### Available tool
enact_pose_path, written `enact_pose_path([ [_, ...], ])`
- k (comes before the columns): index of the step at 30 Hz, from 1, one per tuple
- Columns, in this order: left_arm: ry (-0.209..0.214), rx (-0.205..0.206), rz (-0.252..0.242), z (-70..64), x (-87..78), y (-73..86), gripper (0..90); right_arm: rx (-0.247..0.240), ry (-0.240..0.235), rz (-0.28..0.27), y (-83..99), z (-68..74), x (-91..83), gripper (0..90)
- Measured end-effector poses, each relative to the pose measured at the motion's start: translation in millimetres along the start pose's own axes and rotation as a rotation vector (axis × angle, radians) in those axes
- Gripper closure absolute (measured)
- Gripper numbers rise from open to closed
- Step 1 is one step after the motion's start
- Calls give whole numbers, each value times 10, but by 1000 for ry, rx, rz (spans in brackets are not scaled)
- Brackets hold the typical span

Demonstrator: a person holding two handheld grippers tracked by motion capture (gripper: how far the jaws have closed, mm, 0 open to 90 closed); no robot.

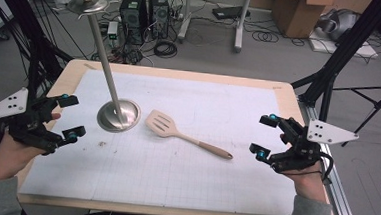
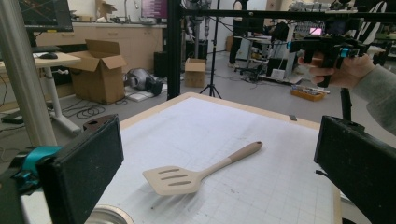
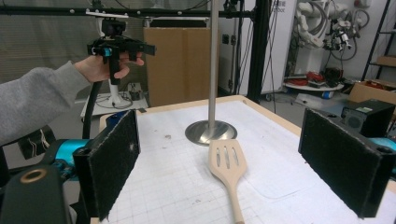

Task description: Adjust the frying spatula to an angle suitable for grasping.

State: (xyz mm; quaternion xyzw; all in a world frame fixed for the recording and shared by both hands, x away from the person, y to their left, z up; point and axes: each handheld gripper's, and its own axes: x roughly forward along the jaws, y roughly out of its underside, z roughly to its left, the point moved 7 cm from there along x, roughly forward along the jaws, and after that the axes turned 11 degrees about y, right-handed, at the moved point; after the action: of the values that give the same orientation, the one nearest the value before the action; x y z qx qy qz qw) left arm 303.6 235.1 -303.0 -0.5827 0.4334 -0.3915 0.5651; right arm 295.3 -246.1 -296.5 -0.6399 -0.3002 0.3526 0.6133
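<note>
While both grippers hover at the desk's (image 1: 279, 100) side edges, the spatula (image 1: 177, 130) lies flat on the white gridded mat (image 1: 199, 178) near the middle, untouched, just beside the round metal base (image 1: 106, 120) of an upright pole stand (image 1: 101, 52). The left gripper (image 1: 70, 116) has its jaws wide apart and empty; the right gripper (image 1: 264, 136) likewise has its jaws apart, holding nothing. Both point inward toward the spatula, which suggests a pick-up is being prepared, with the slotted blade toward the stand and the handle trailing toward the right side, the easier end for the right gripper to take. The high view establishes the layout: each gripper well apart from the spatula, the stand's top carrying a dish and ball. The left gripper view adds that the spatula's (image 2: 196, 175) blade sits slightly raised off the mat, and shows the far hand (image 2: 343, 70) held above desk level. The right gripper view looks along the spatula's (image 3: 228, 172) handle, confirming that it lies between the jaws' line of approach.
</note>
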Motion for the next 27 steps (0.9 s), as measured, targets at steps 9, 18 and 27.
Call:
enact_pose_path([
  [9, -5, -9, 14, 26, 10, 40, 18, 38, 23, 3, 24, -49, 22, 119],
  [18, -1, -19, 25, 46, 14, 82, 18, 35, 38, 50, 115, -65, 200, 146],
  [27, -8, -31, 35, 59, -9, 132, 18, 45, 35, 92, 272, -102, 333, 281],
])
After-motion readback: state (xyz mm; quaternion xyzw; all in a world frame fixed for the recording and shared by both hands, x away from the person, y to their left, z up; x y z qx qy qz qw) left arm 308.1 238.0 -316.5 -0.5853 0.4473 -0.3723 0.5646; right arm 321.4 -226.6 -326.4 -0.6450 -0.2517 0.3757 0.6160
